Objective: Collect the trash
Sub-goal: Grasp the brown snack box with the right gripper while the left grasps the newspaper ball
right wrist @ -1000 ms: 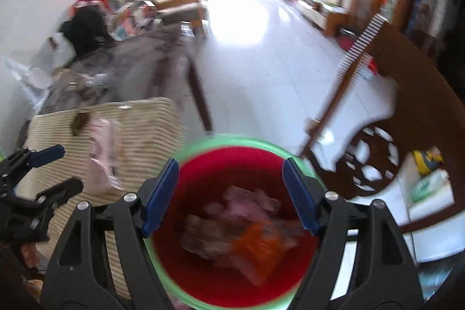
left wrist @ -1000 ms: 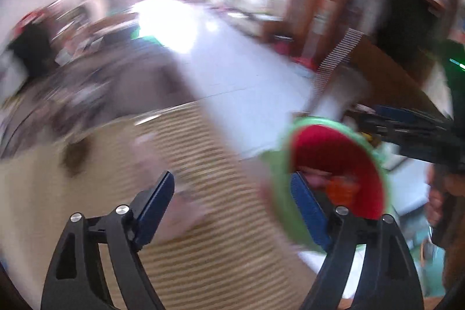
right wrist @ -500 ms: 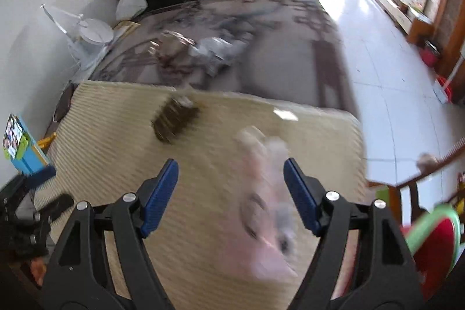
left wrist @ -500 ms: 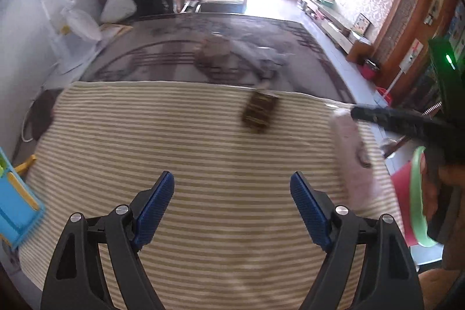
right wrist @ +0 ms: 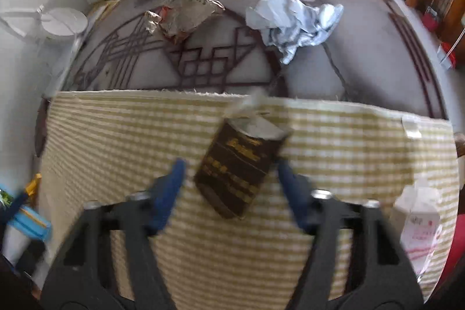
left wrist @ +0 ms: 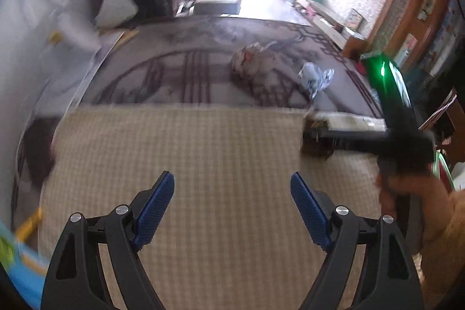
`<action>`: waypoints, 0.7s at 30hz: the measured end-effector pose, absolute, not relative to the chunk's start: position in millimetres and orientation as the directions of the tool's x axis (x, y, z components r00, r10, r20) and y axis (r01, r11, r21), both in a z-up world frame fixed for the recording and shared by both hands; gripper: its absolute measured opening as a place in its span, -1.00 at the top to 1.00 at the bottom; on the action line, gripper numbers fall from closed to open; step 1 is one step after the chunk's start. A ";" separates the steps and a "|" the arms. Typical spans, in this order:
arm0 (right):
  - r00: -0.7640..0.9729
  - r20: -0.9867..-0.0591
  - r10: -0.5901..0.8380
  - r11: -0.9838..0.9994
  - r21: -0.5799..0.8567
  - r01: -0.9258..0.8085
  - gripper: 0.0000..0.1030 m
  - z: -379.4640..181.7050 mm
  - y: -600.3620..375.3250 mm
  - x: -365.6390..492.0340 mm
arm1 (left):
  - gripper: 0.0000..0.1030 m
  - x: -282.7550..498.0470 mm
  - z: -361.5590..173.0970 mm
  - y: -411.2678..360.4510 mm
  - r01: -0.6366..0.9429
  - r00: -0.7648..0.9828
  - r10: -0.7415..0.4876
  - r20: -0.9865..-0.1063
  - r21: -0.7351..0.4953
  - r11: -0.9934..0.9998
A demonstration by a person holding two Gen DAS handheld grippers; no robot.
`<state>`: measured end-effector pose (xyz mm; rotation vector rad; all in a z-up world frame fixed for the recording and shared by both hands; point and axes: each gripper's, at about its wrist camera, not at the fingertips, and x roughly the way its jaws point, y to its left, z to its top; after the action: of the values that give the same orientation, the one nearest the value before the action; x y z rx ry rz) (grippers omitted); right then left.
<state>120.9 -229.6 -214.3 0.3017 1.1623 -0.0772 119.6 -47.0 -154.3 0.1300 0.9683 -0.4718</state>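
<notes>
Down on the striped mat (right wrist: 116,135) lies the dark brown wrapper (right wrist: 241,167), torn open at its far end where silvery lining shows, and it sits between the blue pads of the right gripper (right wrist: 229,185), whose jaws are closing around it but do not yet press on it. Just beyond the wrapper, past the mat's far edge, the dark patterned tabletop (right wrist: 363,57) carries a crumpled pale-blue paper (right wrist: 293,22) and, left of that, a crumpled beige wrapper (right wrist: 186,13). To the wrapper's right, near the mat's right edge, rests a pink-and-white packet (right wrist: 418,225); a sliver of a red bin with a green rim (left wrist: 443,170) shows beyond that edge, and its contents cannot be made out. Left of the wrapper, the left gripper (left wrist: 232,205) hangs over bare mat with its jaws spread wide and nothing between them. In the left wrist view the right gripper reaches over the wrapper (left wrist: 315,138), carried by a hand (left wrist: 412,199).
</notes>
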 end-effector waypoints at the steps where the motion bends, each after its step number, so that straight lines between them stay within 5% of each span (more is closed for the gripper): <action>1: 0.410 -0.906 0.101 0.955 0.204 0.215 0.34 -210.9 -229.2 119.2 | -0.53 129.5 -154.6 -51.4 0.455 0.475 -0.333 -0.815 -0.096 0.885; 2: 0.431 -0.897 0.104 0.955 0.211 0.208 0.52 -203.7 -228.4 115.2 | -0.53 146.0 -155.1 -60.2 0.471 0.476 -0.339 -0.811 -0.091 0.878; 9: 0.438 -0.890 0.127 0.981 0.178 0.078 0.52 -176.2 -208.5 73.5 | -0.53 252.6 -171.8 -116.5 0.498 0.466 -0.356 -0.810 -0.093 0.862; 18: 0.357 -0.916 0.181 0.965 0.236 0.117 0.47 -202.2 -211.3 65.8 | -0.51 333.7 -218.9 -182.1 0.535 0.361 -0.317 -0.877 -0.084 0.841; 19: 0.364 -0.915 0.176 0.964 0.236 0.126 0.21 -201.8 -212.7 65.7 | -0.39 336.1 -221.5 -183.2 0.531 0.346 -0.327 -0.879 -0.104 0.841; 20: 0.372 -0.912 0.171 0.963 0.234 0.133 -0.01 -201.0 -213.4 66.1 | 0.05 337.0 -223.9 -183.5 0.531 0.331 -0.341 -0.880 -0.125 0.838; 21: 0.383 -0.909 0.165 0.962 0.234 0.141 -0.06 -199.2 -214.4 64.3 | 0.24 337.0 -225.8 -183.3 0.532 0.319 -0.356 -0.879 -0.145 0.834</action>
<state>64.2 -214.4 -199.2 0.2933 1.1829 0.0161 337.0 -183.3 -225.8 0.1834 1.1014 -0.5879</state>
